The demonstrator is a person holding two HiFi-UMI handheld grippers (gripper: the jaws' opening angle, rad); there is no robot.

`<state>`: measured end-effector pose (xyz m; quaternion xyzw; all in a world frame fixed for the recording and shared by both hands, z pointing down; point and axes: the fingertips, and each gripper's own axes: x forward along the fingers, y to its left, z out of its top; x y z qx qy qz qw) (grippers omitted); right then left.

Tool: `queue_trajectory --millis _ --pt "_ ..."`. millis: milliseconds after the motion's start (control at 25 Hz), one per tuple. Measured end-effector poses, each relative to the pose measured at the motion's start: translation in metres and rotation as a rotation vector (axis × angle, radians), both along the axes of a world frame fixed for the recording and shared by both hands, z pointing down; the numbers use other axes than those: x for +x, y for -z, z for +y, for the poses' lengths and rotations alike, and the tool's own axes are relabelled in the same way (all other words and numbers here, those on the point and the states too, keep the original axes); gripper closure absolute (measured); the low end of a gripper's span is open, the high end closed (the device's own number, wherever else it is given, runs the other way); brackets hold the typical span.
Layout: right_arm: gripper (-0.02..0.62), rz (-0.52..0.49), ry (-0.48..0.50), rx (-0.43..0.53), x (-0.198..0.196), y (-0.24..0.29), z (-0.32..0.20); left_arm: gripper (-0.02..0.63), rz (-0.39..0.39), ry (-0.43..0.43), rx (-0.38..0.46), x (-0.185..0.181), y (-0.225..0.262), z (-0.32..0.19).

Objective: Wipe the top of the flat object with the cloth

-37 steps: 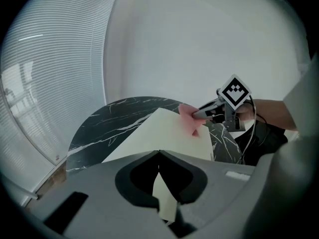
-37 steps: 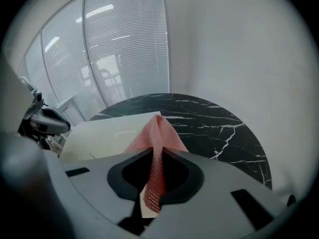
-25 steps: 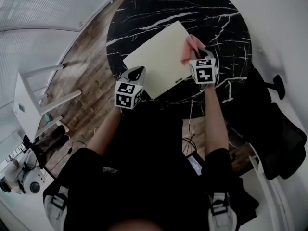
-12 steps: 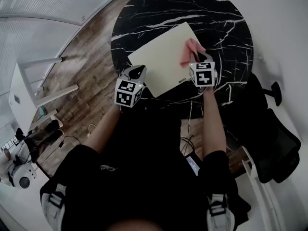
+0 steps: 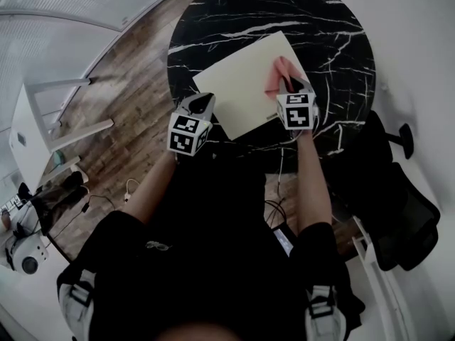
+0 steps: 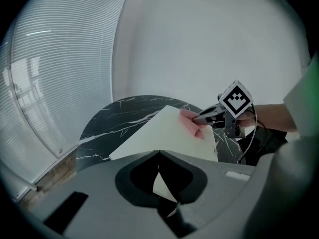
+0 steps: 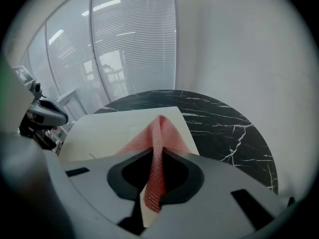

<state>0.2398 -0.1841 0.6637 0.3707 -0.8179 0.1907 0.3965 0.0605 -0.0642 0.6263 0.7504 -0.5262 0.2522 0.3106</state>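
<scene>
A cream flat object (image 5: 242, 84) lies on the round black marble table (image 5: 334, 34). A pink cloth (image 5: 279, 77) rests on its right edge, and my right gripper (image 5: 287, 85) is shut on it. In the right gripper view the cloth (image 7: 159, 138) runs up from between the jaws onto the flat object (image 7: 109, 128). My left gripper (image 5: 202, 105) sits at the flat object's near left edge. In the left gripper view a sliver of the flat object (image 6: 164, 133) shows between the closed jaws, with the cloth (image 6: 192, 123) and right gripper (image 6: 202, 118) beyond.
A black office chair (image 5: 398, 190) stands right of the table. A white frame (image 5: 50, 133) stands on the wooden floor (image 5: 135, 84) at the left. Cables (image 5: 277, 208) hang below the table's near edge. A white wall is behind the table.
The right gripper has drawn the cloth a little inward over the flat object's right side. The left gripper stays at the near left edge. The head camera shifted slightly.
</scene>
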Motion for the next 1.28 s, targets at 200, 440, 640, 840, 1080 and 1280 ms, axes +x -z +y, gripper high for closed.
queue_trajectory --millis 200,440,640,840,1080,1280 --pt "0.569 -0.002 0.018 0.0 -0.009 0.0 0.008 0.606 0.002 0.006 0.003 -0.004 0.001 0.002" --pt "0.569 -0.009 0.045 -0.005 -0.022 0.001 0.019 0.606 0.003 0.013 0.002 -0.009 0.0 0.008" --pt "0.569 -0.01 0.071 -0.013 -0.033 0.0 0.029 0.606 0.006 0.016 0.003 -0.012 0.0 0.009" --pt "0.569 -0.012 0.096 -0.019 -0.044 -0.003 0.039 0.606 0.008 0.02 0.003 -0.016 -0.002 0.012" --pt "0.569 -0.011 0.104 -0.024 -0.052 -0.003 0.046 0.606 0.012 0.028 0.001 -0.021 -0.003 0.017" --pt "0.569 -0.012 0.121 -0.027 -0.059 -0.003 0.054 0.606 0.016 0.037 0.001 -0.025 -0.003 0.022"
